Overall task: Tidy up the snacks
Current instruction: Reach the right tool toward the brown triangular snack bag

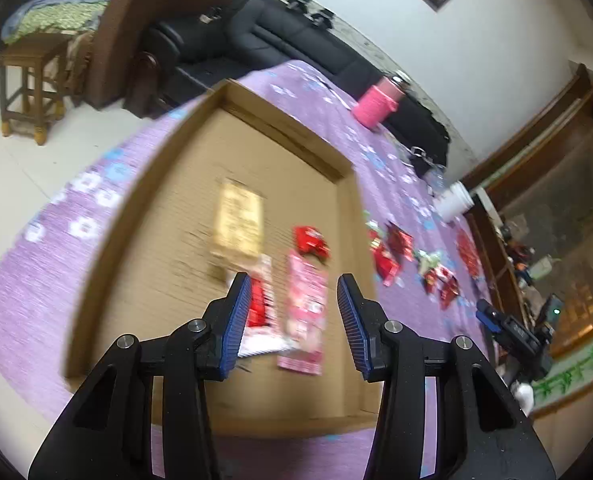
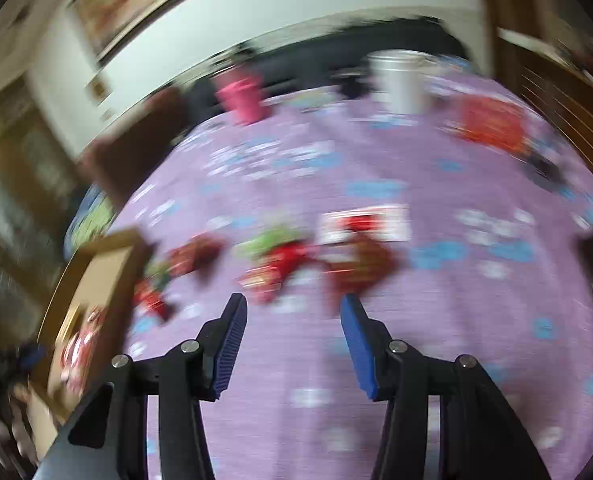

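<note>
Two gaping grippers, left, right, three snack packets in one cardboard tray.

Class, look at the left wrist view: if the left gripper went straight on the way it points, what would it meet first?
Probably the long pink snack packet lying in the shallow brown cardboard tray; it sits between the open fingers of the left gripper. Depth is unclear, and the picture is blurred.

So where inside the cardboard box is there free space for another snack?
The cardboard box floor is bare along its left wall and far corner, beyond the yellow label. Near the right wall it is crowded: pink packet, red packet.
</note>
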Demonstrator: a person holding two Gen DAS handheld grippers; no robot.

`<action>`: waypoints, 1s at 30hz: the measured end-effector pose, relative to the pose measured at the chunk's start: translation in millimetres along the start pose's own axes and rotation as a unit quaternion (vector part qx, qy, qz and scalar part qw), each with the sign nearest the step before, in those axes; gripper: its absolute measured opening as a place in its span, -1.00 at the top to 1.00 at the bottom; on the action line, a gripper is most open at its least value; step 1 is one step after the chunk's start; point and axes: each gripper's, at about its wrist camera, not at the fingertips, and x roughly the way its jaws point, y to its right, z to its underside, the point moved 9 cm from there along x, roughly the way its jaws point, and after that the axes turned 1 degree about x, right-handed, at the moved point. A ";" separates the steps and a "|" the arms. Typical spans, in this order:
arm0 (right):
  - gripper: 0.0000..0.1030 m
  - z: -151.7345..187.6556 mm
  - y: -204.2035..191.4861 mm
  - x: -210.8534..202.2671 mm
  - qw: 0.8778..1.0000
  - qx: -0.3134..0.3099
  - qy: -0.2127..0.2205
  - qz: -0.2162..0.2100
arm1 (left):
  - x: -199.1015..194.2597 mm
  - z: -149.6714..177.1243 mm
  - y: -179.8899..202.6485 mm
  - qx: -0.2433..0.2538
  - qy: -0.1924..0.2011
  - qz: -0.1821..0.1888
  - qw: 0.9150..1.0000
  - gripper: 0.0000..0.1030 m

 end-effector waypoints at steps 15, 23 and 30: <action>-0.02 -20.4 32.2 60.2 0.994 0.076 -0.063 -0.039 | 33.9 41.2 109.9 0.093 -0.057 0.052 0.993 0.08; 0.01 -23.1 26.2 79.3 0.998 0.041 -0.044 -0.019 | 63.8 52.6 149.9 0.148 -0.082 0.054 0.984 0.07; 0.06 -26.0 30.9 75.7 0.998 0.033 -0.038 -0.028 | 120.0 59.4 197.5 0.219 -0.106 0.029 0.970 0.07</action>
